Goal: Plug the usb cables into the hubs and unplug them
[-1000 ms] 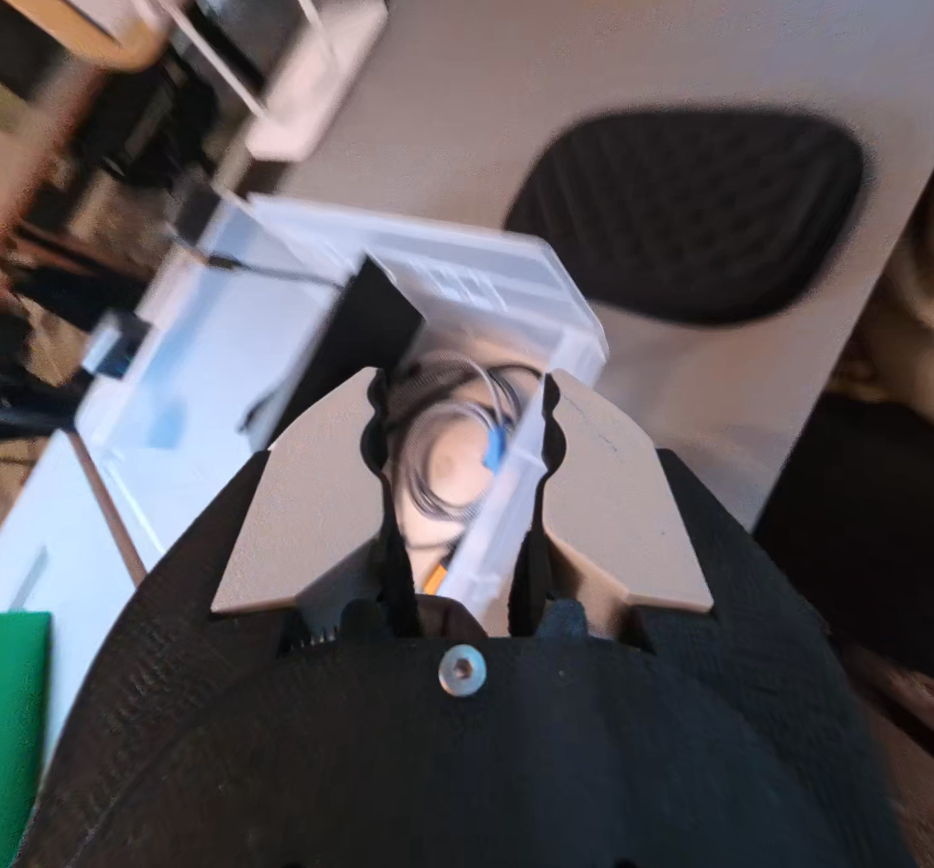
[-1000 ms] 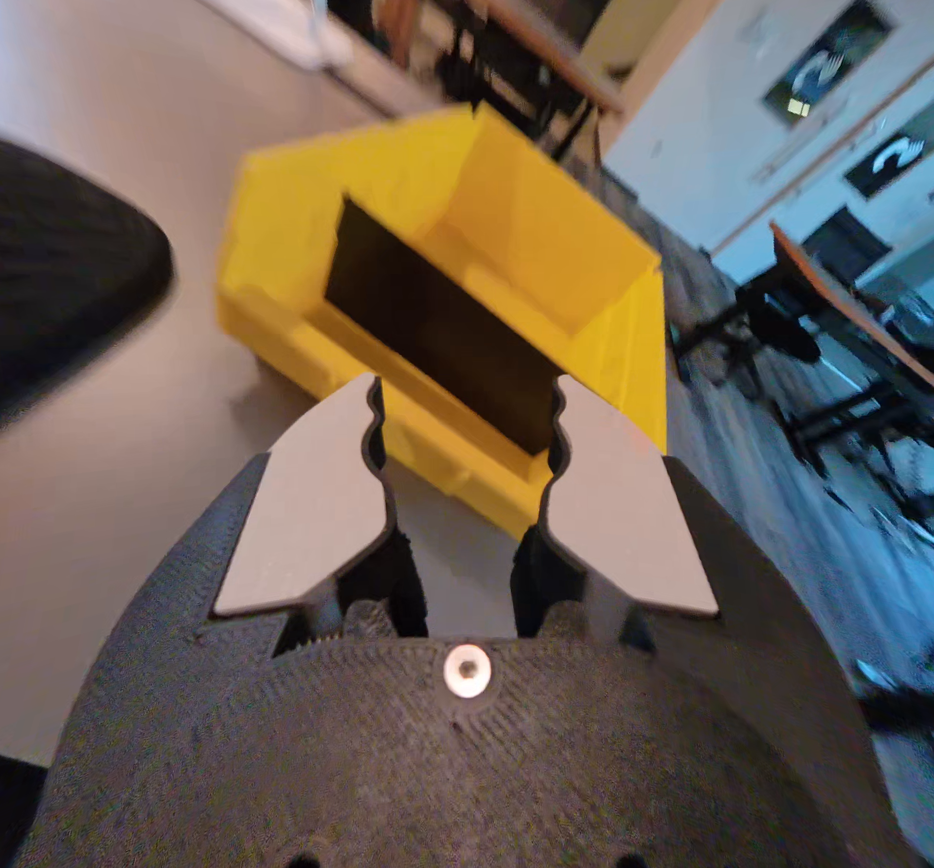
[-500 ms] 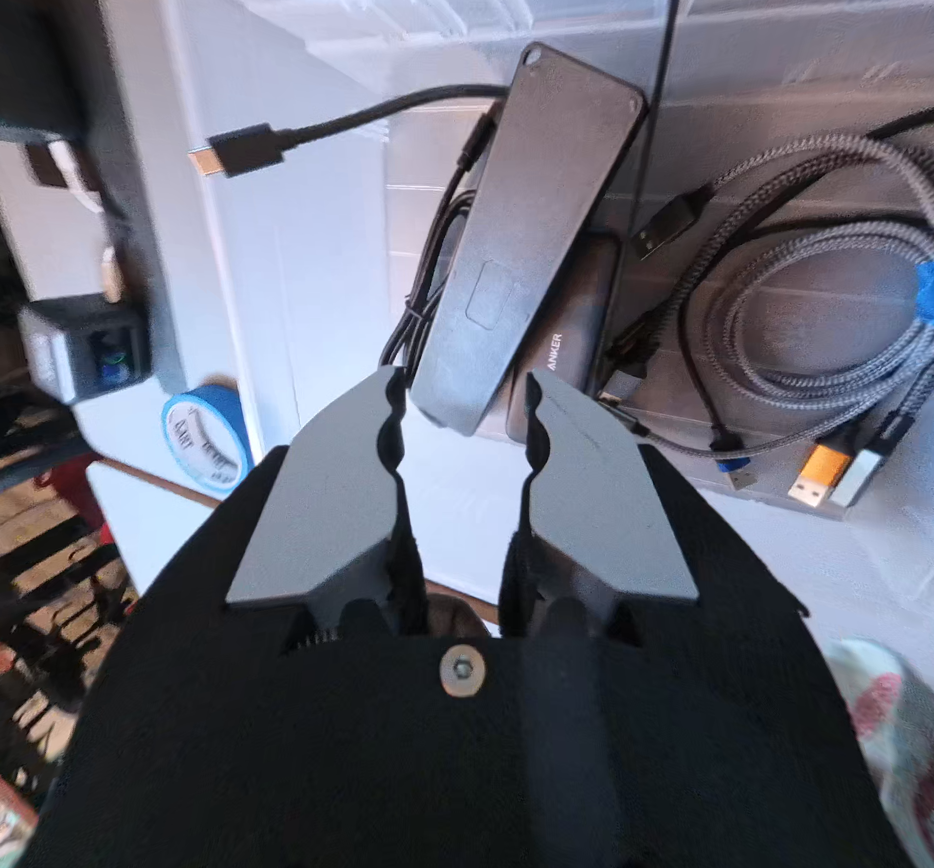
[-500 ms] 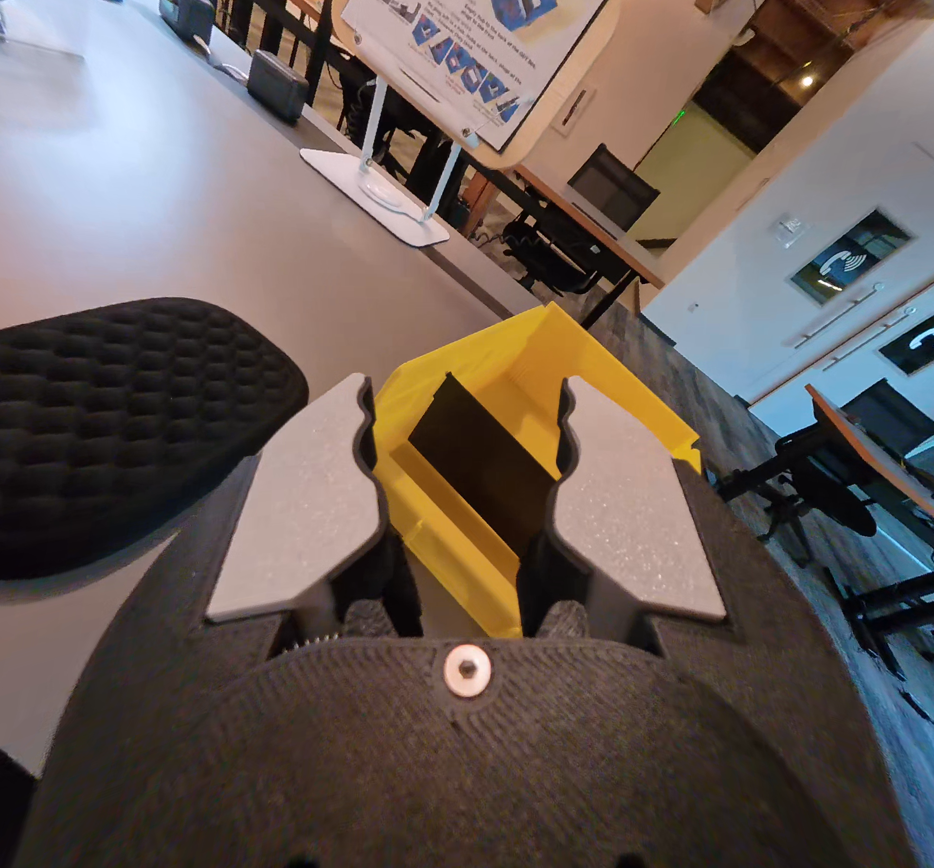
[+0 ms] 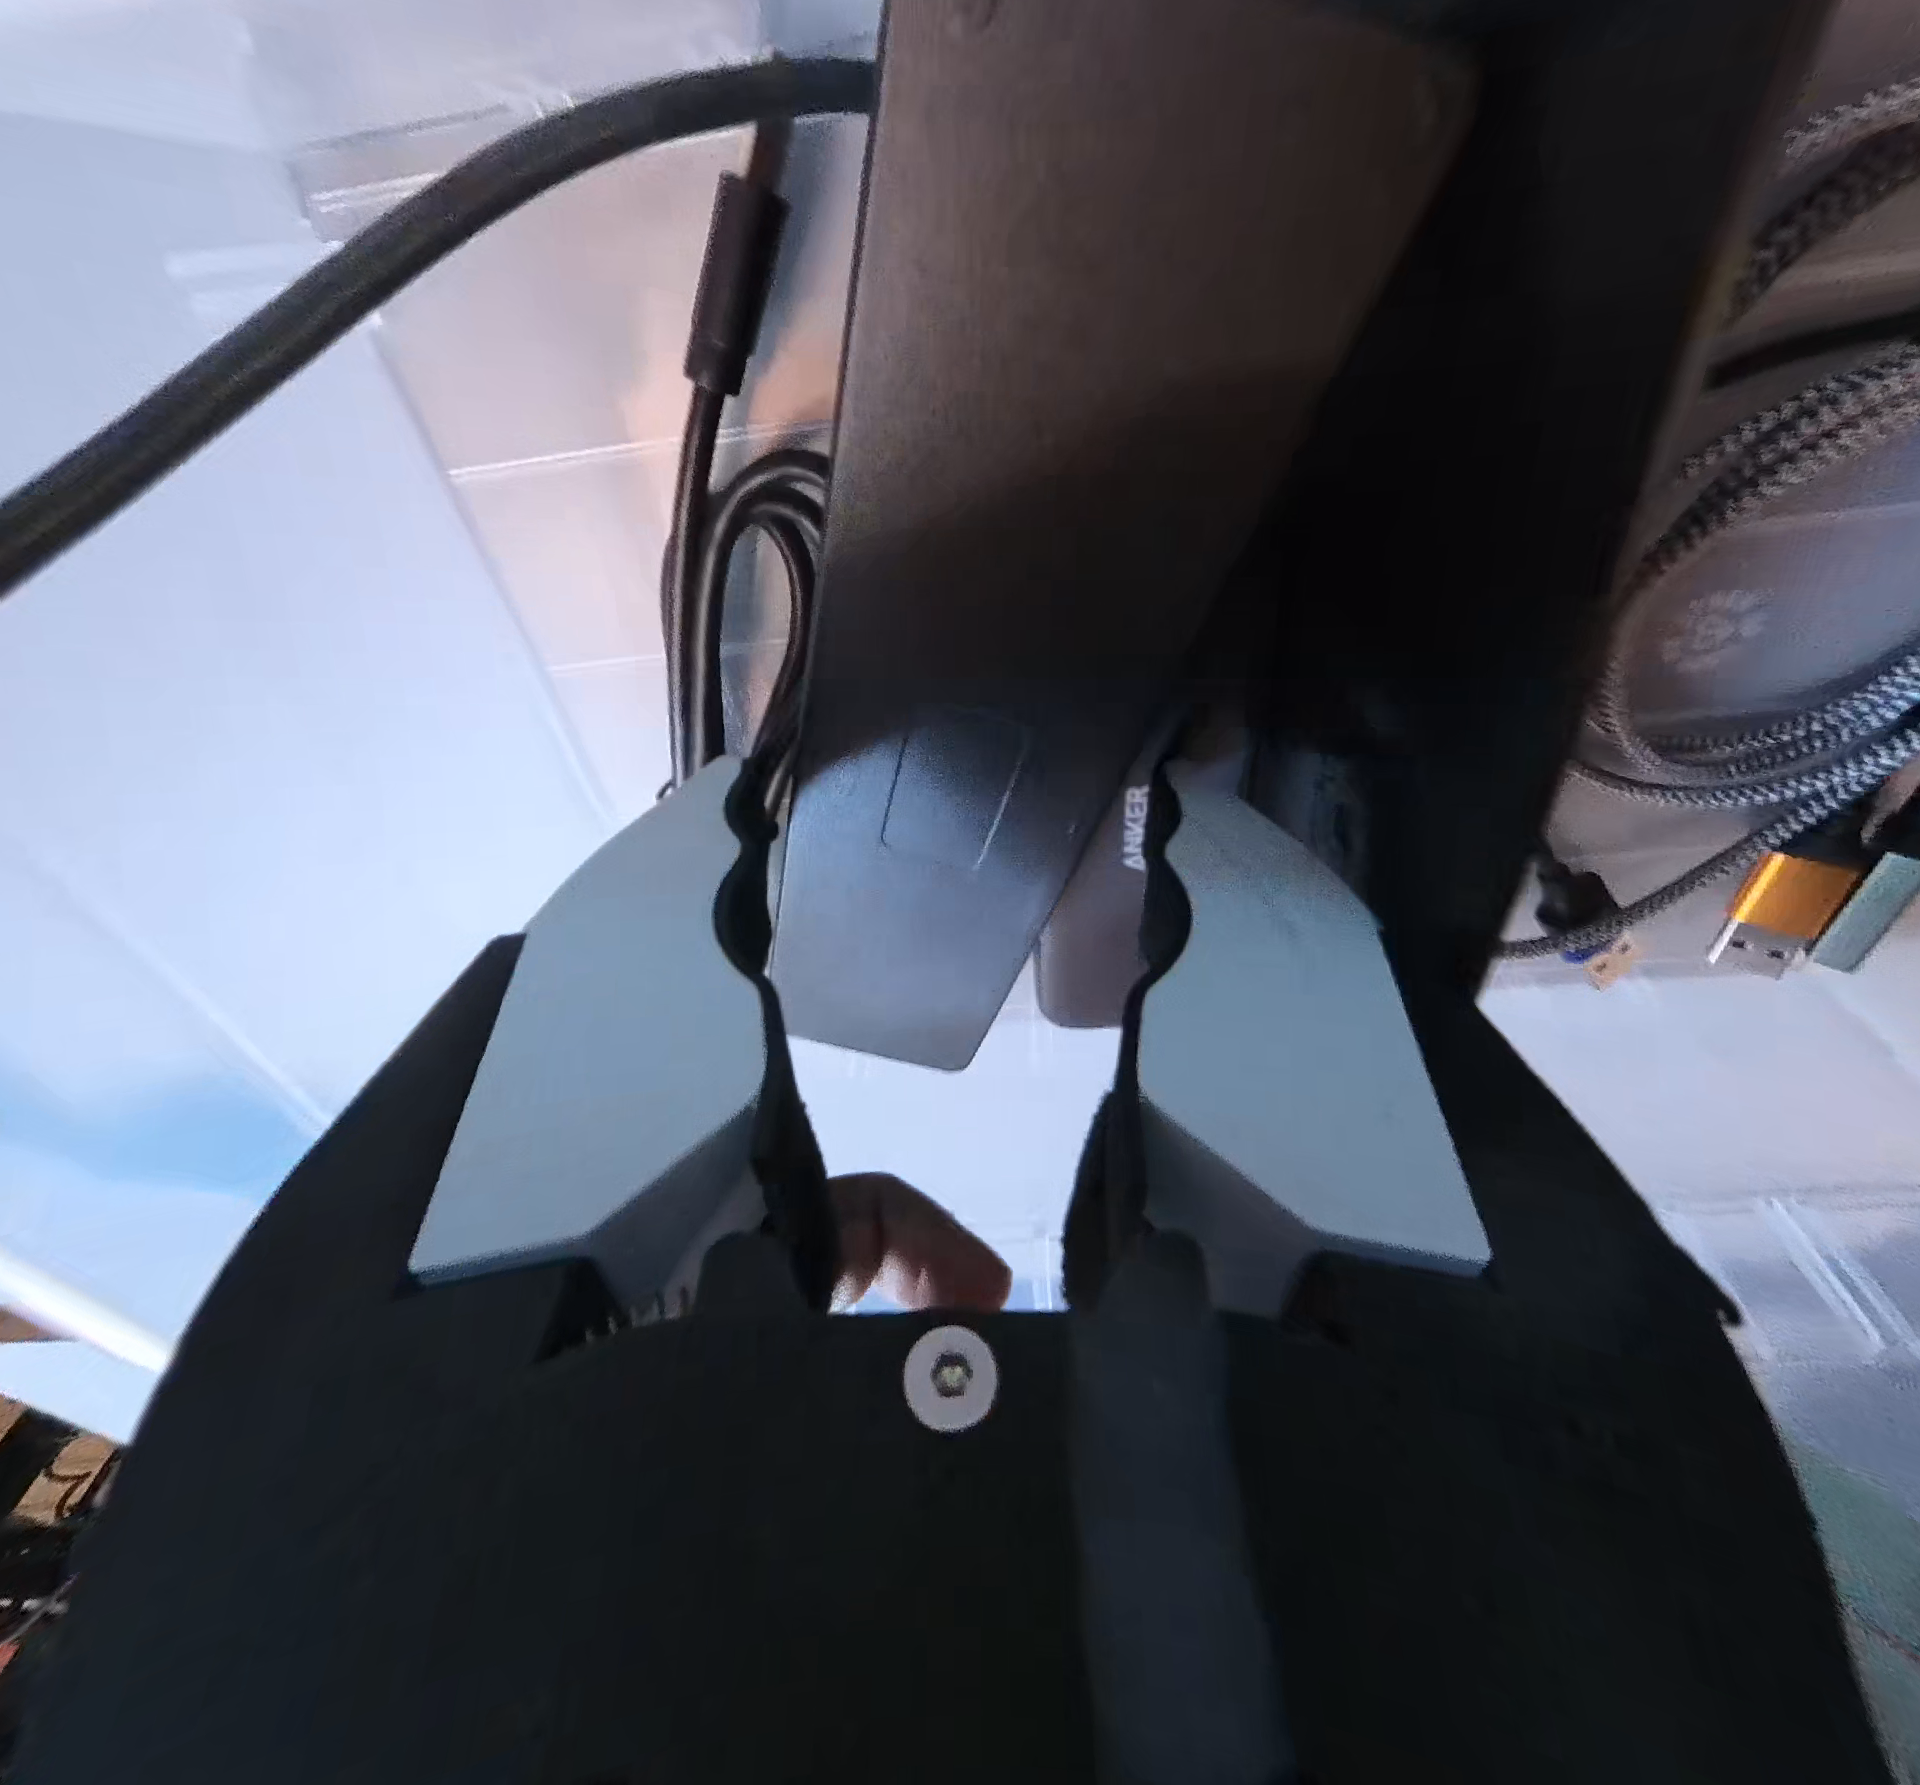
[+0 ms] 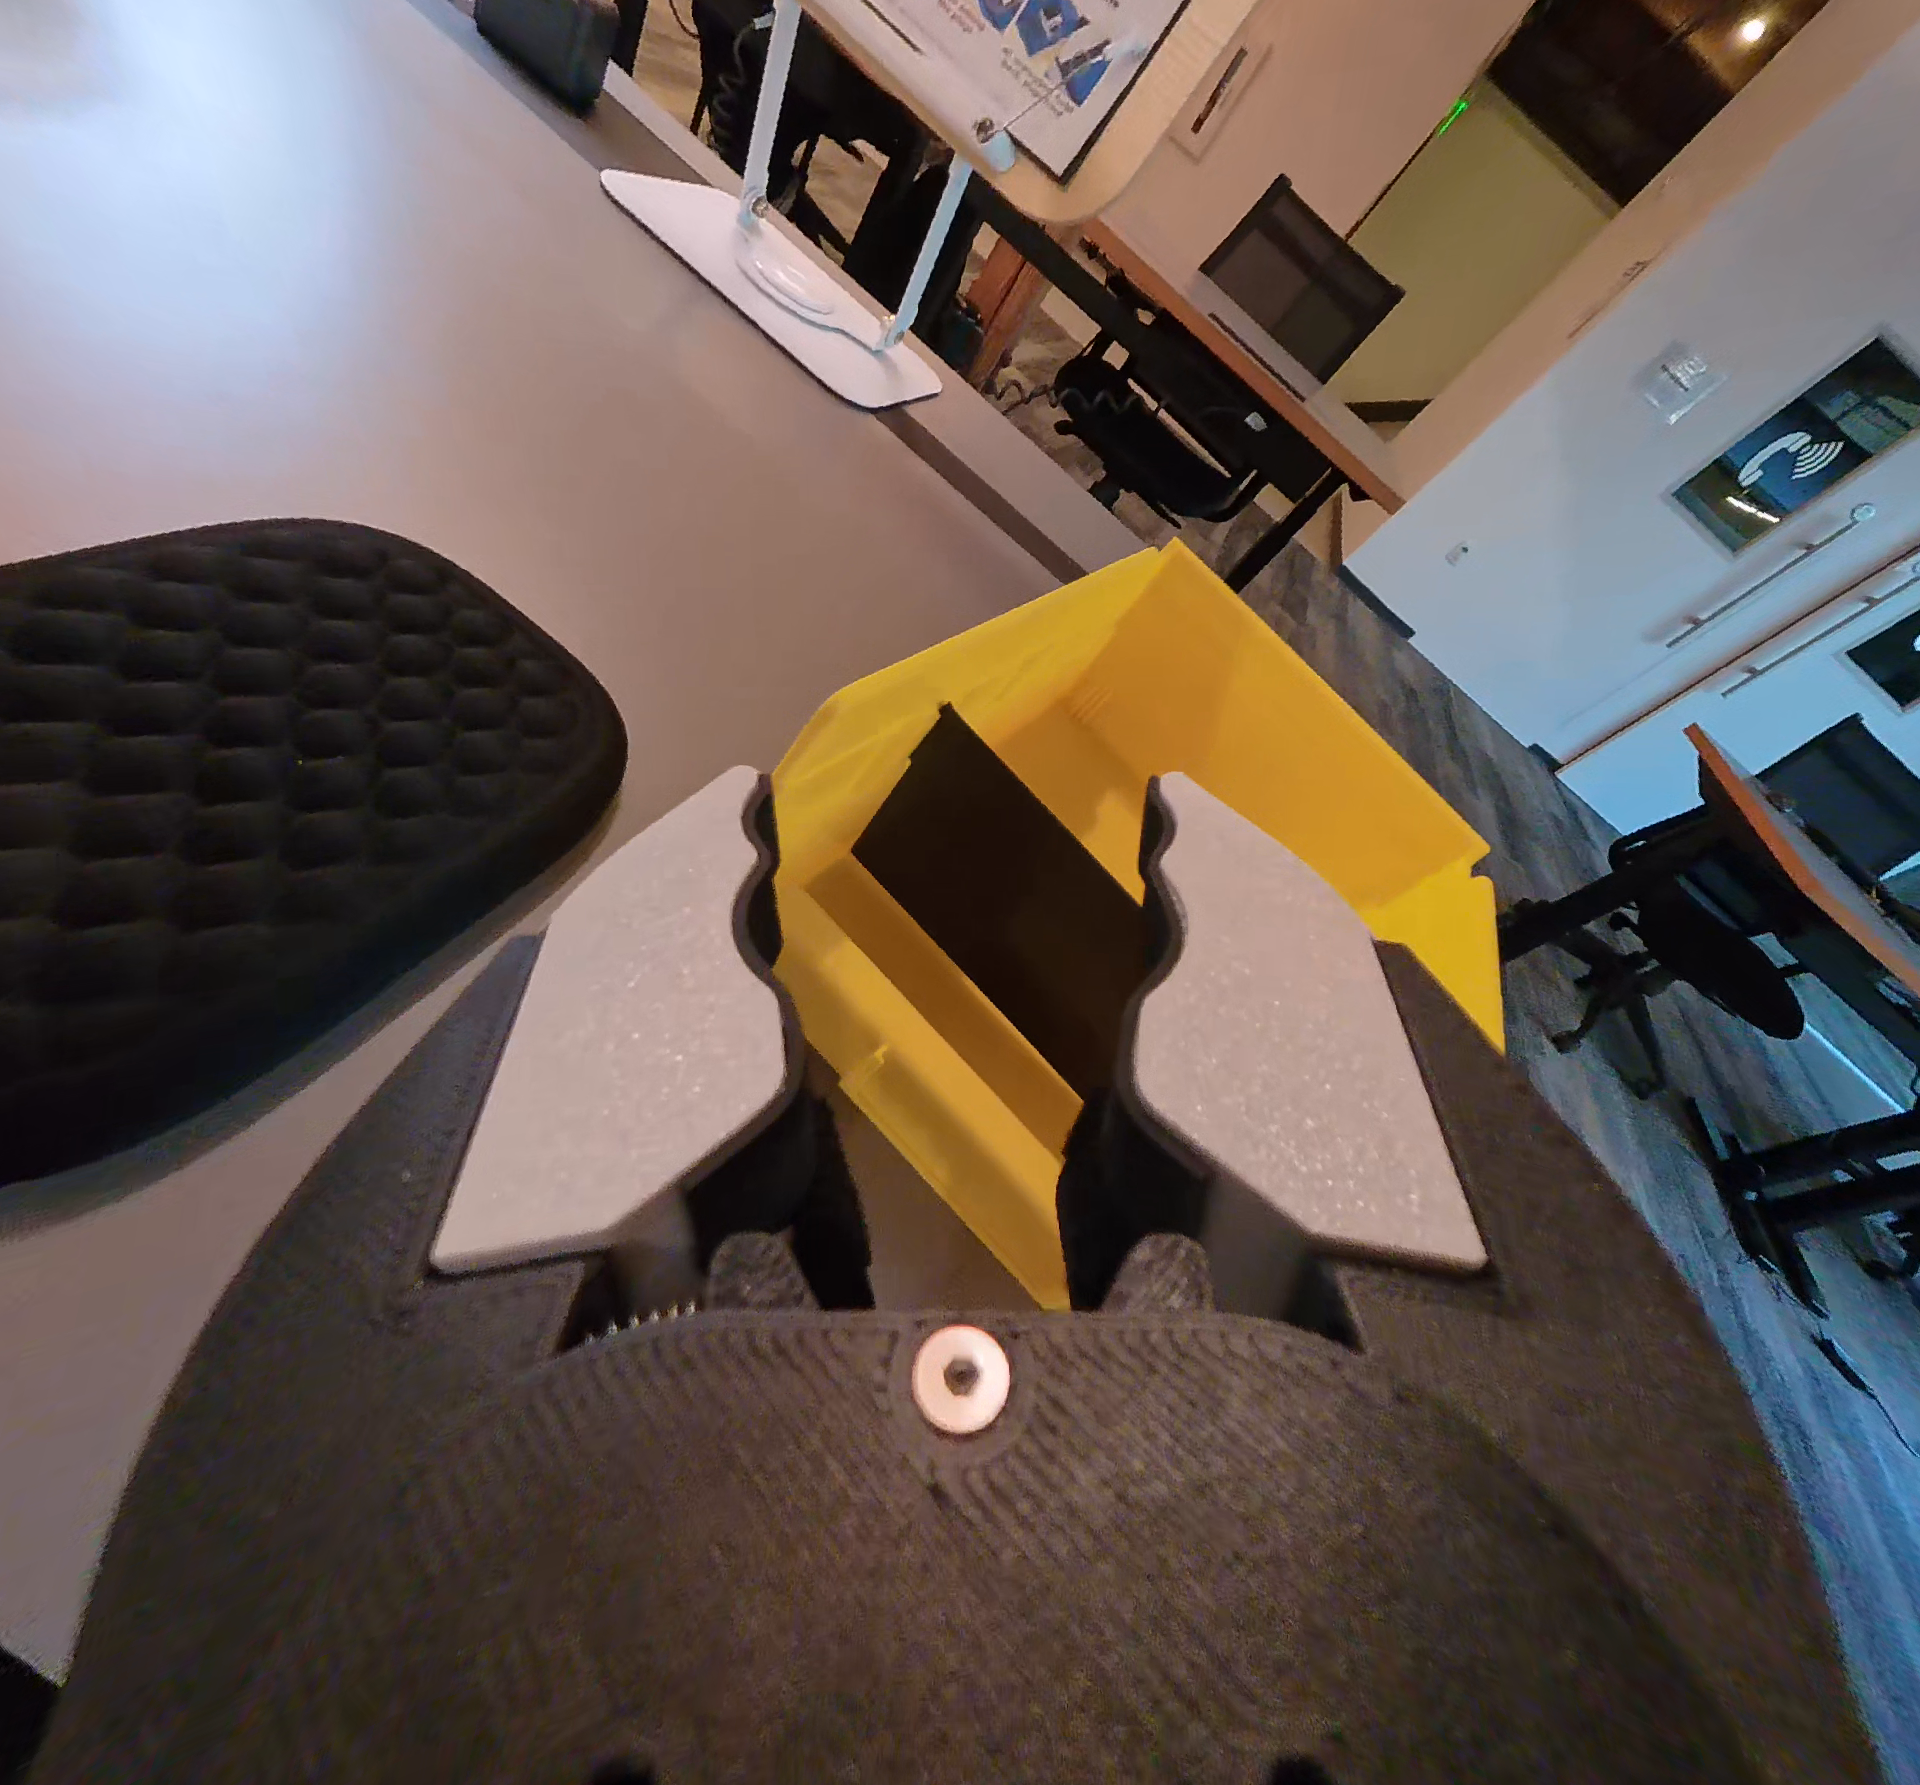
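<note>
Inside the clear bin (image 5: 260, 800): a dark hub (image 5: 1091, 405) lay tilted over a second hub (image 5: 1091, 946); braided cables (image 5: 1766, 696) coiled beside it
Left gripper (image 5: 951, 862): jaws stood wide, straddling the hub's near end, gripping nothing
Right gripper (image 6: 956, 862): jaws gaped empty before a yellow bin (image 6: 1299, 748) on the bench (image 6: 312, 281)
Handling: hub looked rigid, light, smooth; best pinched across its long edges
</note>
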